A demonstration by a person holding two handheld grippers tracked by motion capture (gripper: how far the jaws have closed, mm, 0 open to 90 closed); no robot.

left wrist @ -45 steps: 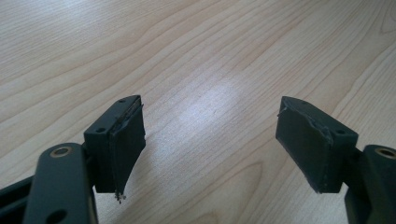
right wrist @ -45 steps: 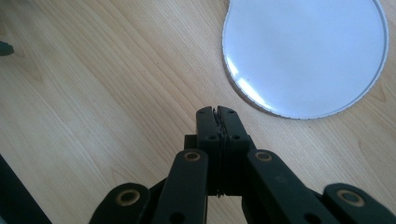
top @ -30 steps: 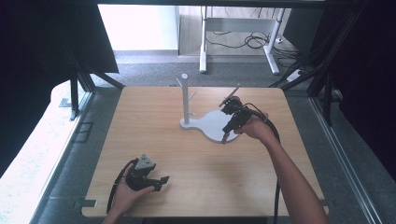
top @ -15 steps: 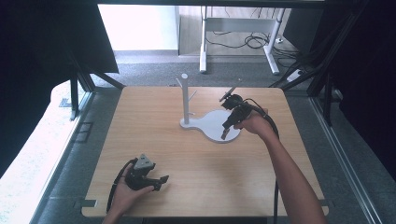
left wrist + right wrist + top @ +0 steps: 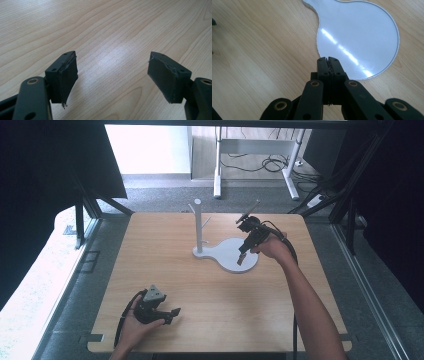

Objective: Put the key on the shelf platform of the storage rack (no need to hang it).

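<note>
Toward the far right of the wooden surface [image 5: 165, 245] I see the white stand base [image 5: 231, 255], a flat plate with a round lobe that narrows toward a thin upright post [image 5: 198, 225] carrying short pegs near its top. My right tongs [image 5: 241, 258] hang over the near edge of that round lobe, pointing steeply down at it; in the right gripper view the right tongs [image 5: 328, 59] have their jaws pressed flat together with nothing between them, their tips over the rim of the glossy base [image 5: 359, 32], and I cannot tell whether they touch it. The right forearm [image 5: 310, 305] reaches in from the lower right, a black cable [image 5: 292, 251] looping off the tool. Well apart, at the near left of the surface, my left tongs [image 5: 174, 314] rest low in the hand, aimed toward the right. In the left gripper view the left tongs [image 5: 112, 75] stand wide apart, holding nothing, with bare wood grain between the pads [image 5: 67, 75].
</note>
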